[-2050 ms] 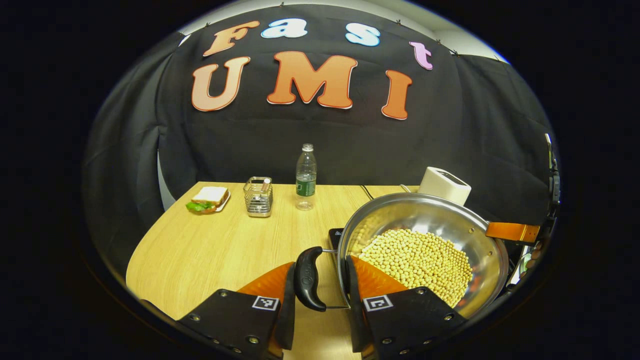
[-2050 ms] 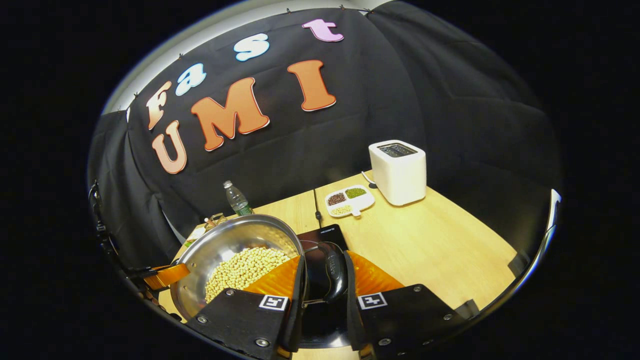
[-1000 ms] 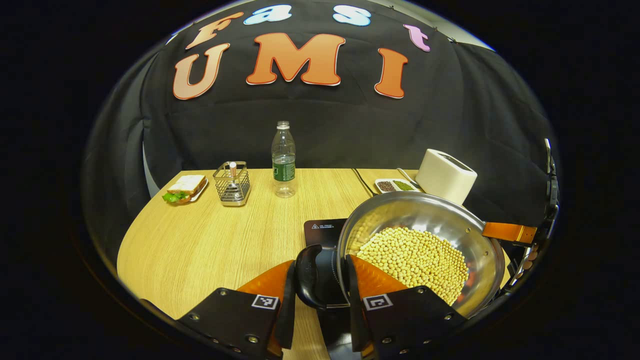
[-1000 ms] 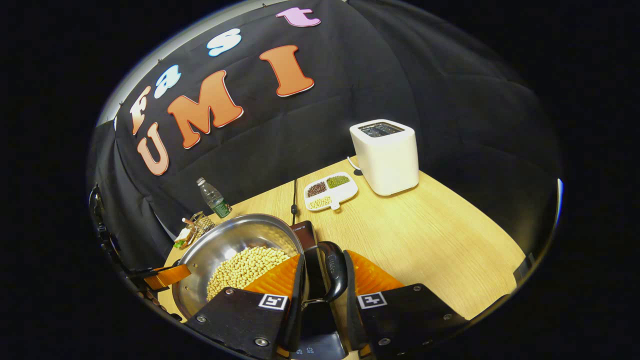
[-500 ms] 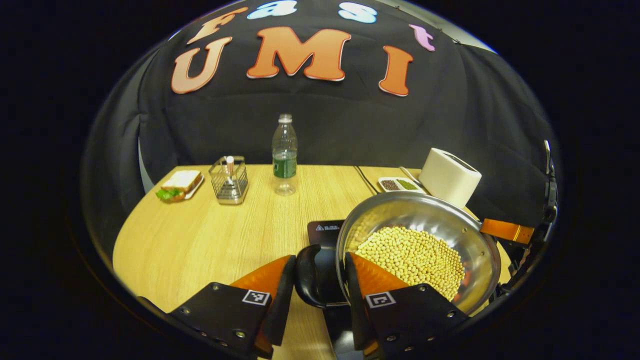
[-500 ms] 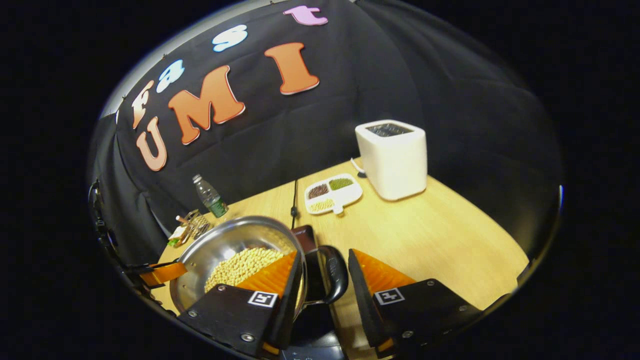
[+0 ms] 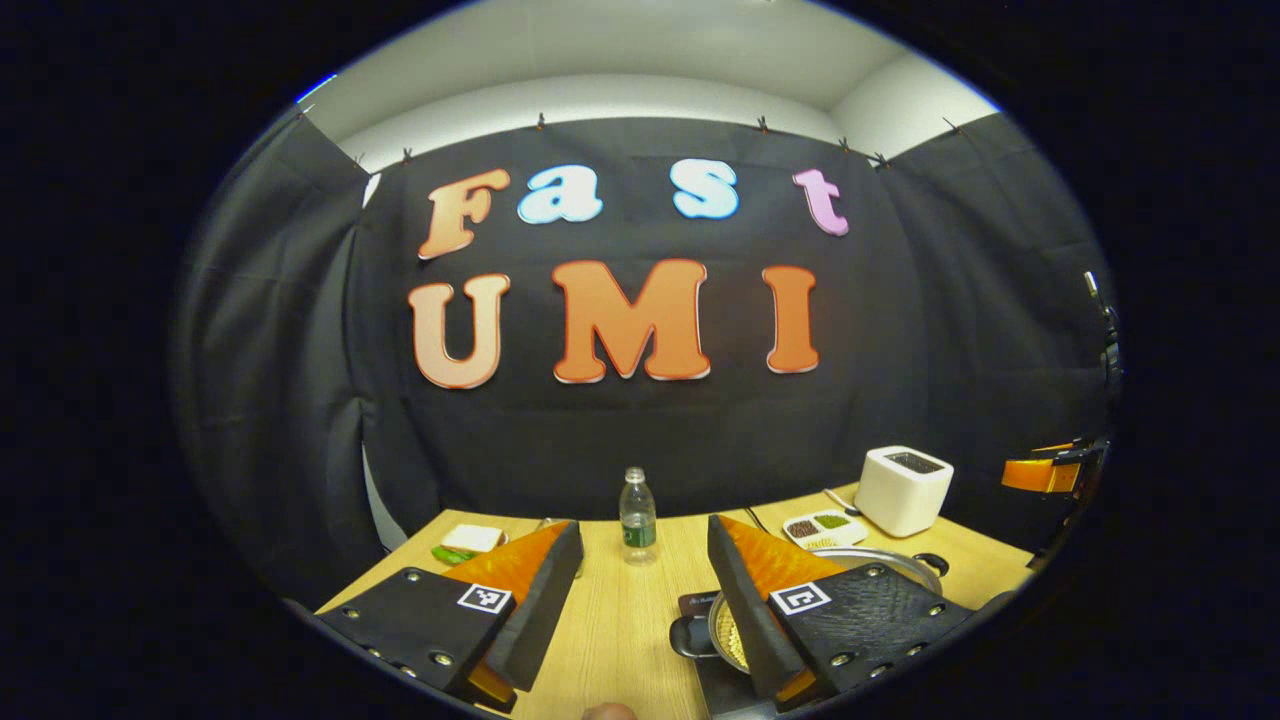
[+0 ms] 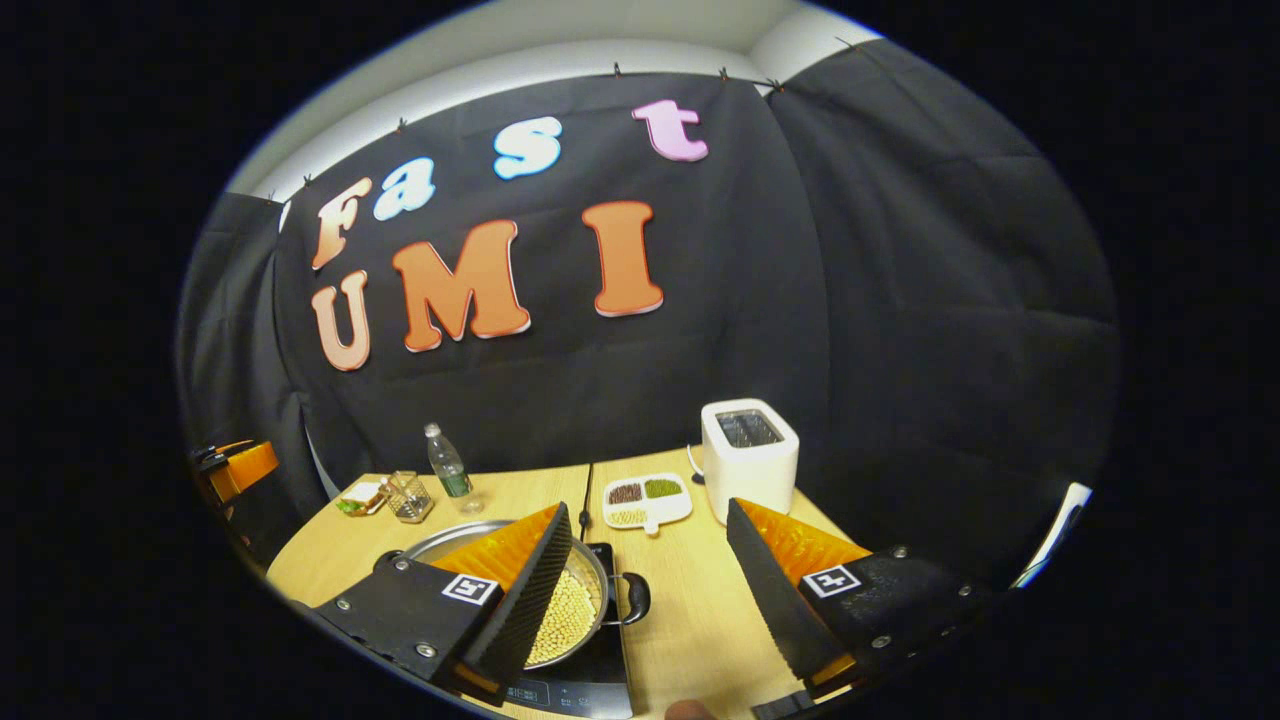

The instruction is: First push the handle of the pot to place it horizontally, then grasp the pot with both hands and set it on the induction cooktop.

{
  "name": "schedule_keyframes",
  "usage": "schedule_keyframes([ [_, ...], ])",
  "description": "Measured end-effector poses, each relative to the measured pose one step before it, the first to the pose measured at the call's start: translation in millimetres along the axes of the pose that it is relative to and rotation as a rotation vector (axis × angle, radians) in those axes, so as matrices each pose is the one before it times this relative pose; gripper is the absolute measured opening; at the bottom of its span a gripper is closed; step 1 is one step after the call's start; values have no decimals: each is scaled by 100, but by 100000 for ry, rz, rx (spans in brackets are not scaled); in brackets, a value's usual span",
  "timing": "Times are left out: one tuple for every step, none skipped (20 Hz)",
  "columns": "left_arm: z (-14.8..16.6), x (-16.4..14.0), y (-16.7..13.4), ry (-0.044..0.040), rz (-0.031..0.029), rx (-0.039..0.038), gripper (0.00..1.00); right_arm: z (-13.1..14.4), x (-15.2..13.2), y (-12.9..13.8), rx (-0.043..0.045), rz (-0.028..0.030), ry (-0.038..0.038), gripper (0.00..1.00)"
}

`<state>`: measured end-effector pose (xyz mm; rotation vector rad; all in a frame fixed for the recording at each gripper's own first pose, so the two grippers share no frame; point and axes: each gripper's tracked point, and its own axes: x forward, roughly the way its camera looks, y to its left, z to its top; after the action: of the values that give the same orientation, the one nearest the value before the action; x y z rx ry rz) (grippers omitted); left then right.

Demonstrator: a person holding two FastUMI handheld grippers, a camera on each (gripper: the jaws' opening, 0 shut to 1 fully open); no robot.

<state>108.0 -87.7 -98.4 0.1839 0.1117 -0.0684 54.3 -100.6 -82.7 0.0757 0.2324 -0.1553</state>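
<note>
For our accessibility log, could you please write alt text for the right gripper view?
The right tongs hang open above a pot of beans sitting on the induction cooktop. Behind it on the table stand a toaster and a sectioned dish.

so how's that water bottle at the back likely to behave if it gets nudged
The water bottle stands upright, tall and narrow, so it would probably tip rather than slide. It looks like clear thin plastic and mostly empty, so likely light and easy to knock over. Once down, its round body would probably roll across the smooth wooden table.
</note>
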Motion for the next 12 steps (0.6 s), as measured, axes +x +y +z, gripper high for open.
schedule_keyframes([
  [1789, -1206, 569, -3112, 930, -1470, 78, 2085, -1831, -15, -2760, 1288, -3173, 95],
  [1995, -1817, 236, -2565, 620, -1388, 80, 2002, -1755, -392, -2827, 208, -3172, 100],
  [1682, -1261, 596, -2658, 935, -1863, 78, 2284, -1563, -390, -2308, -622, -4000, 95],
  [1161, -1271, 364, -340, 368, -1699, 80, 2267, -1484, -381, -1340, -863, -3820, 95],
  [481, -1211, 88, 1032, 281, -1860, 78, 2159, -1482, -498, 49, -517, -2784, 95],
  [625, -947, -197, 634, -1047, -1810, 78, 1793, -1210, -37, 888, 151, -2302, 100],
  [694, -777, -281, 939, -990, -2065, 79, 1513, -1005, 106, 997, 645, -1955, 95],
  [551, -852, -192, 125, -774, -2250, 78, 1105, -853, -96, 502, 262, -2047, 100],
  [680, -530, -36, -1188, -666, -1879, 78, 860, -779, -79, -104, -156, -1760, 95],
  [427, -433, -40, -1304, 622, -1494, 78, 599, -535, -28, 37, -272, -1543, 95],
  [-15, -656, -74, -660, 530, -440, 78, 463, -481, 5, 128, 112, -920, 95],
  [290, -580, -201, -1055, -206, 120, 78, 30, -540, 38, -22, 546, -433, 95],
])
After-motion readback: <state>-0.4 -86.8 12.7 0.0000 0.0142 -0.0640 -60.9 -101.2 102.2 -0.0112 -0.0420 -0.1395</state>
